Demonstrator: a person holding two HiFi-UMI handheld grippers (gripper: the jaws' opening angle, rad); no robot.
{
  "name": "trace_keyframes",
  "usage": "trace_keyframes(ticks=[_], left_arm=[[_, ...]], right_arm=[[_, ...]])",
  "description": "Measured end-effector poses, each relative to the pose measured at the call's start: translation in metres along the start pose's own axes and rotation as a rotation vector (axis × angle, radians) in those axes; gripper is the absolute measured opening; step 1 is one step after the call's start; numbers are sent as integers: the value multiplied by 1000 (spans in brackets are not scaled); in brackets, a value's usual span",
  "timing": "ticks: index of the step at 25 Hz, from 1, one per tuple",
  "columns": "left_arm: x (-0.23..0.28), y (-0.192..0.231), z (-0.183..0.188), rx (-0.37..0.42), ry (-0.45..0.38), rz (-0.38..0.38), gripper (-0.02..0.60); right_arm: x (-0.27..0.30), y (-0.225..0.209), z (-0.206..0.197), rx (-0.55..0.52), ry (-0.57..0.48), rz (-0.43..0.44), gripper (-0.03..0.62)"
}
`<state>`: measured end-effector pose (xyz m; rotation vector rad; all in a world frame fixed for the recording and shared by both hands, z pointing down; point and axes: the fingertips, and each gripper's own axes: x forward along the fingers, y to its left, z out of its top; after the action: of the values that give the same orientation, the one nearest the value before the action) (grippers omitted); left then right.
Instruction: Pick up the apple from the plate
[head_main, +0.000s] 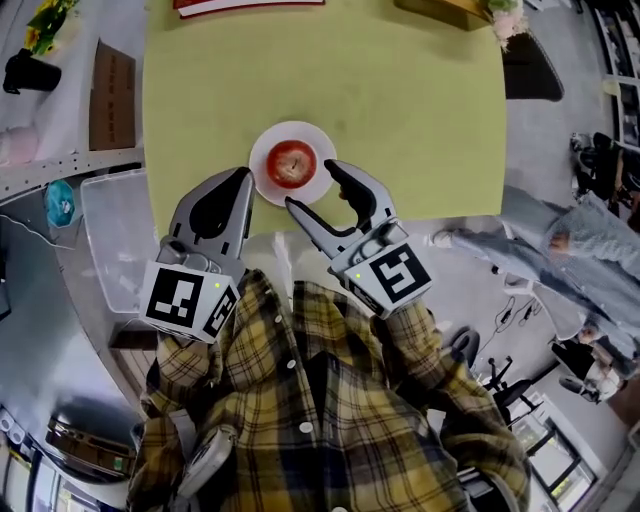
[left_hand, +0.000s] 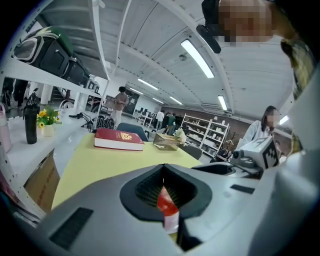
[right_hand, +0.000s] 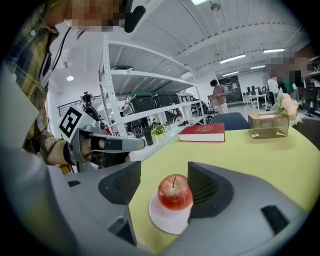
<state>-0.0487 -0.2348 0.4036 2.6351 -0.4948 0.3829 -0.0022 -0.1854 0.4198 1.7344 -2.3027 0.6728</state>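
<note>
A red apple (head_main: 291, 163) sits on a small white plate (head_main: 263, 186) near the front edge of the yellow-green table (head_main: 400, 110). My right gripper (head_main: 313, 187) is open just in front of the plate, its far finger beside the plate's right rim. In the right gripper view the apple (right_hand: 175, 192) and the plate (right_hand: 167, 221) show between the spread jaws of the right gripper (right_hand: 164, 186), untouched. My left gripper (head_main: 241, 180) is shut at the plate's left. Through the thin slit of the left gripper (left_hand: 164, 172) only a strip of apple (left_hand: 165, 202) shows.
A red book (right_hand: 204, 132) lies at the table's far side, with a glass box holding flowers (right_hand: 269, 124) to its right. Off the table's left edge stand a clear plastic bin (head_main: 115, 235) and a cardboard box (head_main: 110, 95). People are in the background.
</note>
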Motion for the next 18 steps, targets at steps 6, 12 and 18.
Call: trace_keyframes(ticks=[6,12,18], left_arm=[[5,11,-10,-14,12,6,6],[8,16,-22,-29,23,15,7],[9,19,-32,-43,30,28,8]], right_arm=[[15,-3,-19,-33,30,-15,321],[25,-8,-40,-52,56,-42,370],[34,-15,-52,-64,62,-60,380]])
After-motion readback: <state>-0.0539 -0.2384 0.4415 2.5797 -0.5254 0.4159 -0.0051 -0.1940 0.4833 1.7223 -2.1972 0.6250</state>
